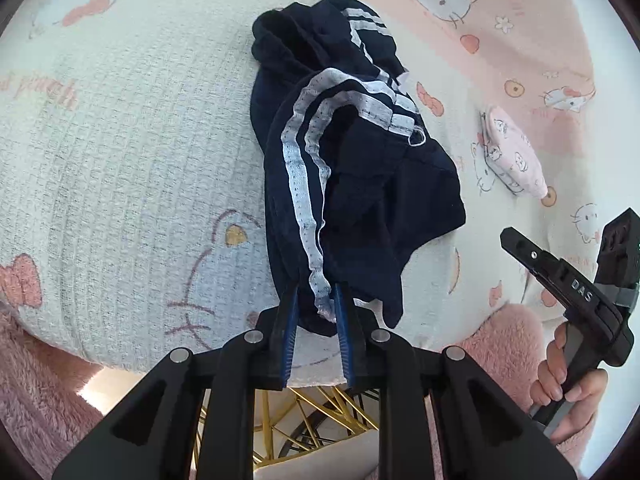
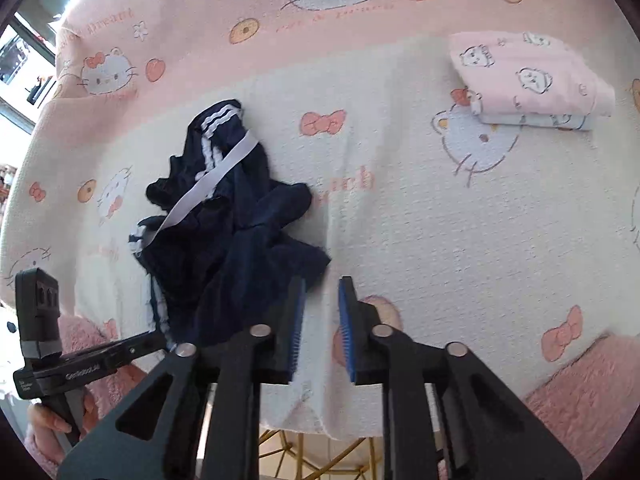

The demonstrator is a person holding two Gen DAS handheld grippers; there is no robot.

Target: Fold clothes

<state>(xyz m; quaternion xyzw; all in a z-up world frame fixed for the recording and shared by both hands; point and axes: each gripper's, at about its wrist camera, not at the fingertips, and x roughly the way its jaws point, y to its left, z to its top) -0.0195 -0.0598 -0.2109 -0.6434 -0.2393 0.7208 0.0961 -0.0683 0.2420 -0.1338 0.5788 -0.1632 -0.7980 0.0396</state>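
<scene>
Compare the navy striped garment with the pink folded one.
The navy garment is dark with white side stripes; the pink garment is pale with small cartoon prints. The navy one lies crumpled, its edge pinched in the left tongs; the pink one sits neatly folded, untouched. Both rest on the Hello Kitty blanket.

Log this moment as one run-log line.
stage: pickup | left tongs: shut on navy shorts hem | right tongs: open, empty, beside shorts | folded pink garment: set aside on blanket
</scene>
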